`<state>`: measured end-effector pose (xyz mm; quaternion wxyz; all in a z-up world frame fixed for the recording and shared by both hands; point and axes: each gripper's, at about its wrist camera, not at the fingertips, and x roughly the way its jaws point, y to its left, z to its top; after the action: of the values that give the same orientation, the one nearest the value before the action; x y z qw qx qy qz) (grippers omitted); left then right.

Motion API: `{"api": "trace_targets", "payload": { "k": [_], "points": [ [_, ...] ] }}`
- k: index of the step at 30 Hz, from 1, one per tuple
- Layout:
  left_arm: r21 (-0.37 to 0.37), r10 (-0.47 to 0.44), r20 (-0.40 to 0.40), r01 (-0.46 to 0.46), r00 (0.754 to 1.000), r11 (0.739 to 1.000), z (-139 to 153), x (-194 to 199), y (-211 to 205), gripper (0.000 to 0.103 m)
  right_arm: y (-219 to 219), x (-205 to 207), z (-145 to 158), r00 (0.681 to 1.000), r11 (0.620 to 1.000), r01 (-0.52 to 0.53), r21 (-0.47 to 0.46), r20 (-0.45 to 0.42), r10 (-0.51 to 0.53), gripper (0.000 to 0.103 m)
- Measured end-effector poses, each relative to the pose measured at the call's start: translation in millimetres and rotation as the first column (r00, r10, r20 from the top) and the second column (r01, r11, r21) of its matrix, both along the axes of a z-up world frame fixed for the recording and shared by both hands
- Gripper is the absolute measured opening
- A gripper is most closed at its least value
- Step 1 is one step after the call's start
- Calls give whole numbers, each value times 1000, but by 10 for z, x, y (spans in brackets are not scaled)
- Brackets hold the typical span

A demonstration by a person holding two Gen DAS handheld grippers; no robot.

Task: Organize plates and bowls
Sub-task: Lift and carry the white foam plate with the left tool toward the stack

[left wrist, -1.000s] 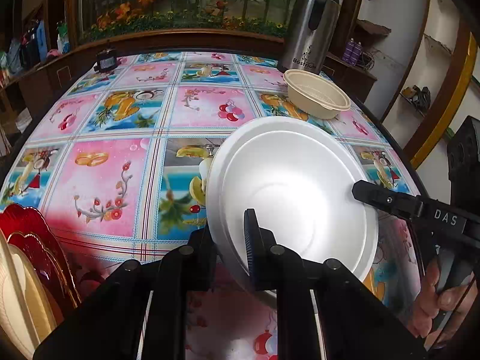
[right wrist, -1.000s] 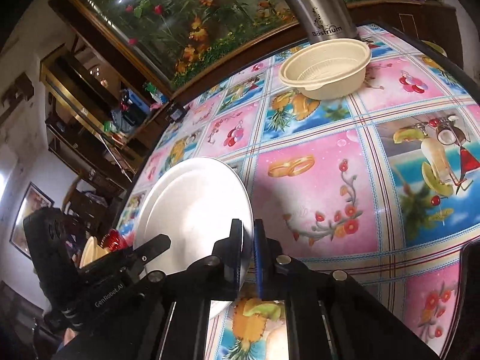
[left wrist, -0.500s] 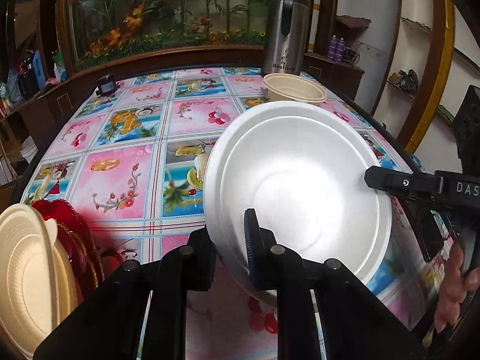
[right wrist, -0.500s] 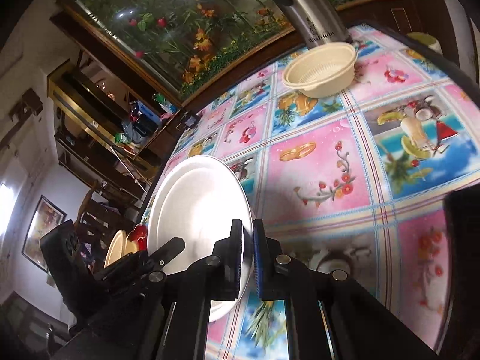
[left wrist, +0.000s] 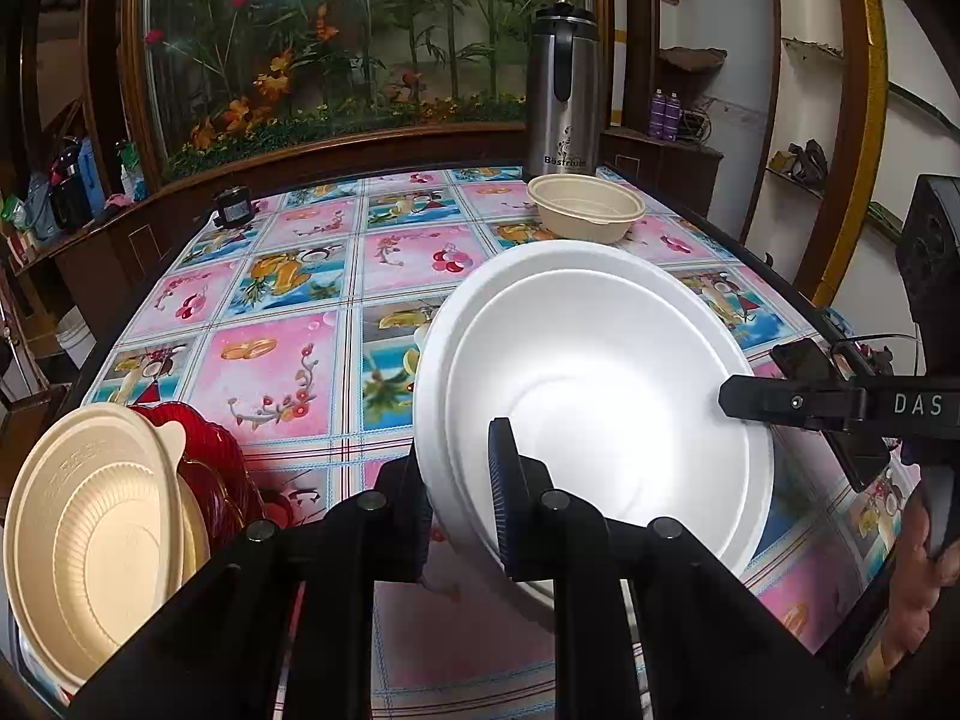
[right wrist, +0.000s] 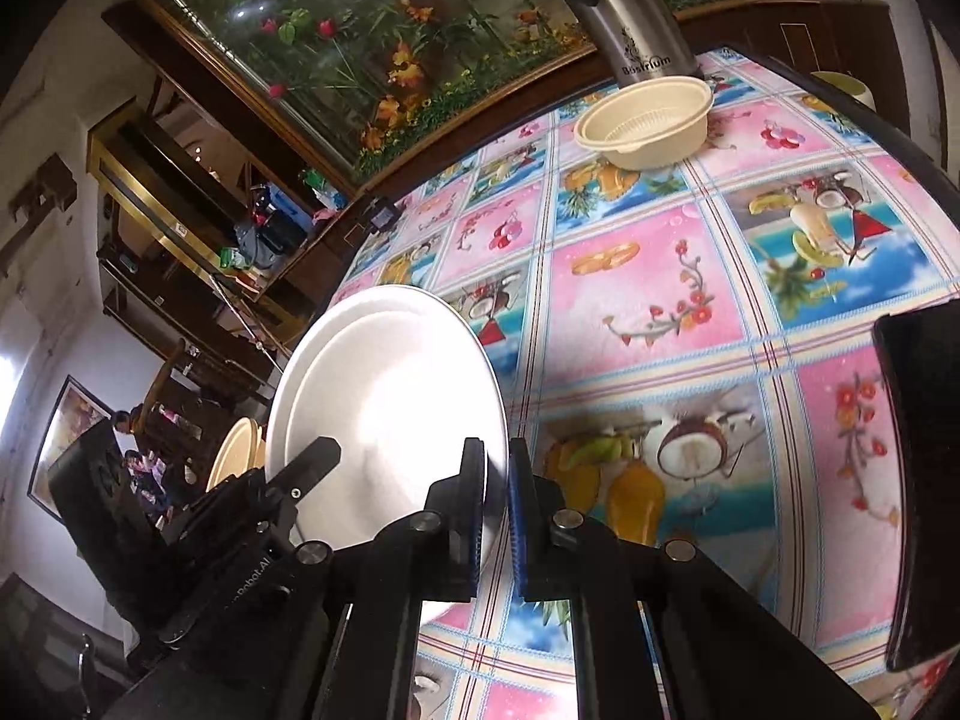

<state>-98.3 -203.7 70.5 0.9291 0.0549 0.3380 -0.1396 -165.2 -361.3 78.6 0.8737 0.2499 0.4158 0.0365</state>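
A white foam plate (left wrist: 600, 396) is held tilted above the table between both grippers. My left gripper (left wrist: 459, 492) is shut on its near rim. My right gripper (right wrist: 495, 504) is shut on its opposite rim; the plate (right wrist: 384, 420) fills the left of the right wrist view. A beige bowl (left wrist: 585, 215) sits upright at the far side of the table, also in the right wrist view (right wrist: 645, 120). At lower left a beige plate (left wrist: 90, 540) stands on edge against red plates (left wrist: 210, 474).
A steel thermos jug (left wrist: 564, 90) stands behind the beige bowl. A small dark object (left wrist: 233, 211) lies at the far left table edge. A dark phone (right wrist: 924, 480) lies at the right. The patterned tablecloth (left wrist: 270, 360) covers the table.
Both grippers have lifted the white plate and drawn it back toward the near edge; the stack of beige and red plates at the left has come further into view.
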Motion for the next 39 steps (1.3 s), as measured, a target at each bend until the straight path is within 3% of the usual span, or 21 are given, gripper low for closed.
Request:
{"api": "trace_targets", "payload": {
  "k": [12, 28, 39],
  "points": [
    [5, -18, 34, 18, 999, 1000, 17, -98, -14, 14, 65, -76, -45, 999, 1000, 7, -19, -35, -7, 9],
    [-41, -27, 62, 30, 998, 999, 109, -197, 101, 14, 242, -122, 86, 999, 997, 13, -80, -42, -17, 11],
    [-64, -18, 55, 21, 998, 998, 166, -190, 216, 14, 314, -31, 92, 999, 998, -14, -60, -42, 12, 11]
  ]
}}
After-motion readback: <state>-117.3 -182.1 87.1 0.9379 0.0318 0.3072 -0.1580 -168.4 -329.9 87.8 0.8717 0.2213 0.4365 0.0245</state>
